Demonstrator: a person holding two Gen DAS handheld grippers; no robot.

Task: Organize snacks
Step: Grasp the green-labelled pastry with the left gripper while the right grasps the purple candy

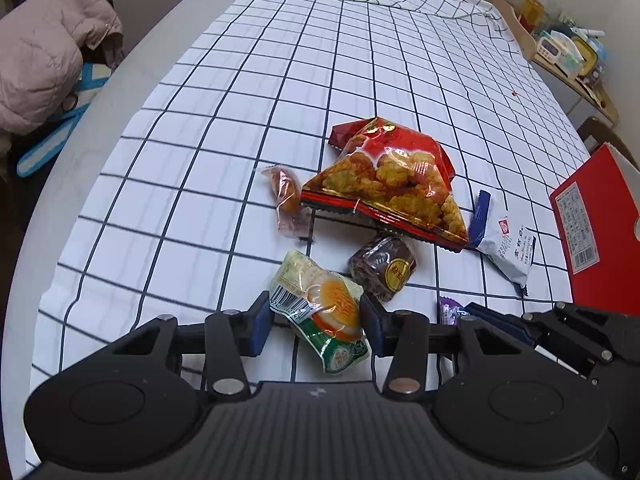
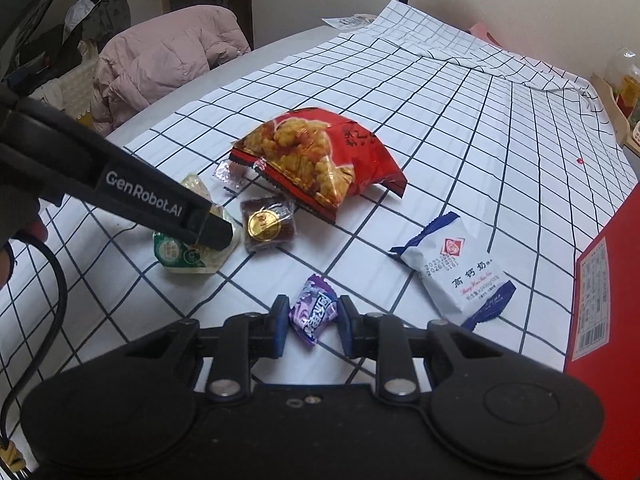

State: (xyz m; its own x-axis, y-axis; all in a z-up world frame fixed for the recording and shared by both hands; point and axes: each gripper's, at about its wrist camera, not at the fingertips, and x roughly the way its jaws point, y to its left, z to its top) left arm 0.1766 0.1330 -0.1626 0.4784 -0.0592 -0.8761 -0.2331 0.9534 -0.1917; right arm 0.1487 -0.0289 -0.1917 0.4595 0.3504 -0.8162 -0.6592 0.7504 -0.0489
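My left hand-held gripper [image 1: 316, 322] brackets the green egg-yolk packet [image 1: 320, 312], pads touching its crinkly film: light, slippery, crushable, best pinched mid-body. My right hand-held gripper [image 2: 314, 326] similarly straddles the purple candy [image 2: 313, 310]; whether either pinch is firm, I cannot tell.

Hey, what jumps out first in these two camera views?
The big red crinkly bag of fried snacks lies mid-table on the white grid-checked tablecloth. The left gripper has its jaws around a green-and-orange wrapped pastry, and the right gripper brackets a small purple candy packet.
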